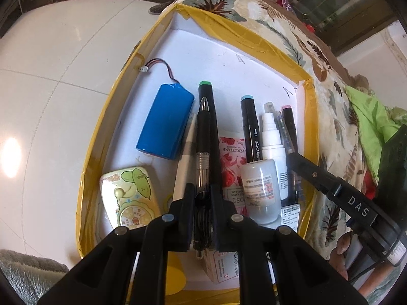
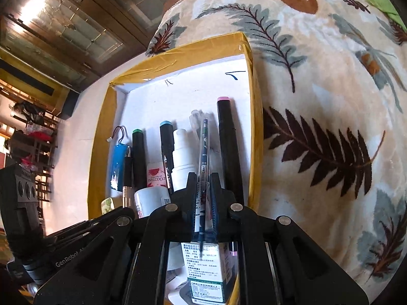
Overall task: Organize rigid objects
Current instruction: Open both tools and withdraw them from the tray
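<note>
Left gripper (image 1: 202, 195): its two black fingers are pressed close together, with a black pen (image 1: 202, 157) pinched between them. It points forward and down.

Left fingers (image 1: 187, 203): one sits on each side of the pen, touching it.

Right gripper (image 2: 203, 188): its two black fingers are also close together, squeezing a thin dark pen (image 2: 203, 152). It points forward and down.

Right gripper seen from the left camera (image 1: 328, 183): it sits just to the right of the left one, lying at a slant.

Hand (image 1: 340, 256): a few fingers wrap under the right gripper's handle.
</note>
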The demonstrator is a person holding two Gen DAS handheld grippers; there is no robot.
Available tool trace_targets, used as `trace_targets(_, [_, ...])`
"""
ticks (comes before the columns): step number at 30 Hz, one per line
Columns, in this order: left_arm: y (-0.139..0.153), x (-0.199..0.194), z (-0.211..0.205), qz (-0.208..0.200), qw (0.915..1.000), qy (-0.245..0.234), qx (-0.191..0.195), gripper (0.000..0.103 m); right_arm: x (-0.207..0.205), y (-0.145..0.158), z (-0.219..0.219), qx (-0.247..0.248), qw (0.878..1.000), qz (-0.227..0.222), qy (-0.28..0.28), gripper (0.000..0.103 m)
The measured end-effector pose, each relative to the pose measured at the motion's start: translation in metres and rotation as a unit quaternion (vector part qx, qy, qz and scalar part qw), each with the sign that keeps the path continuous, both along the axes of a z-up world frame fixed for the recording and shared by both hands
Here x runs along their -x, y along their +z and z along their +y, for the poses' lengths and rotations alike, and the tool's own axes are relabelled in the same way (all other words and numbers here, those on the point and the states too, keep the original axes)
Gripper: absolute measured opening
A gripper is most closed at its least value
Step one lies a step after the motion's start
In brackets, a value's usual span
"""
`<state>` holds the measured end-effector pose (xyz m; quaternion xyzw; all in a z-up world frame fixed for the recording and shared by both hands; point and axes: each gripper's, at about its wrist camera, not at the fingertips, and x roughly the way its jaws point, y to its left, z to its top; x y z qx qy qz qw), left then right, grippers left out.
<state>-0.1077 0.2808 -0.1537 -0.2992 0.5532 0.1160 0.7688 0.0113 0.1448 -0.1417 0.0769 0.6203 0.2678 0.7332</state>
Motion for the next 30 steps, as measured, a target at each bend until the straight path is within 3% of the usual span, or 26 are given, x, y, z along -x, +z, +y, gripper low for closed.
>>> trace_targets(1, [0.003,0.0,-0.001,-0.005,1.0,0.0,-0.007,0.018,0.002,0.001,-0.001,-0.003,1.0,-0.002,0.0,0.019])
trace_targets(2, [0.006,0.001,-0.002,-0.012,0.9998,0.0,-0.015,0.031,0.004,0.002,-0.001,-0.002,1.0,-0.006,-0.002,0.031])
trace_targets(3, [0.011,0.003,-0.004,-0.021,0.9994,0.002,-0.026,0.04,0.007,0.005,-0.002,-0.004,1.0,-0.013,-0.001,0.034])
trace_targets(4, [0.015,0.004,-0.005,-0.029,0.9989,0.004,-0.036,0.056,0.01,0.008,-0.002,-0.006,1.0,-0.018,0.001,0.036])
trace_targets(5, [0.021,0.006,-0.007,-0.041,0.9979,0.006,-0.05,0.064,0.013,0.011,-0.002,-0.005,1.0,-0.026,0.004,0.036])
trace_targets(10, [0.045,0.024,-0.025,-0.074,0.9878,0.003,-0.137,0.064,0.04,0.034,-0.008,-0.018,0.998,-0.055,0.012,0.036])
trace_targets(13, [0.072,0.057,-0.046,-0.104,0.9635,0.024,-0.246,0.066,0.07,0.051,-0.015,-0.001,0.997,-0.082,0.015,0.036])
trace_targets(15, [0.086,0.083,-0.062,-0.13,0.9488,0.019,-0.287,0.079,0.089,0.062,-0.019,0.017,0.995,-0.098,0.013,0.036])
trace_targets(17, [0.091,0.103,-0.07,-0.147,0.9402,0.021,-0.307,0.081,0.109,0.071,-0.028,0.018,0.995,-0.099,-0.004,0.036])
trace_targets(21, [0.092,0.112,-0.073,-0.149,0.9364,0.009,-0.318,0.081,0.137,0.073,-0.041,-0.032,0.997,-0.058,-0.03,0.036])
trace_targets(26, [0.092,0.11,-0.071,-0.147,0.941,0.019,-0.304,0.081,0.137,0.077,-0.025,-0.001,0.996,-0.092,-0.004,0.036])
trace_targets(30, [0.088,0.109,-0.07,-0.14,0.9437,0.02,-0.299,0.081,0.132,0.069,-0.025,-0.012,0.998,-0.067,-0.007,0.036])
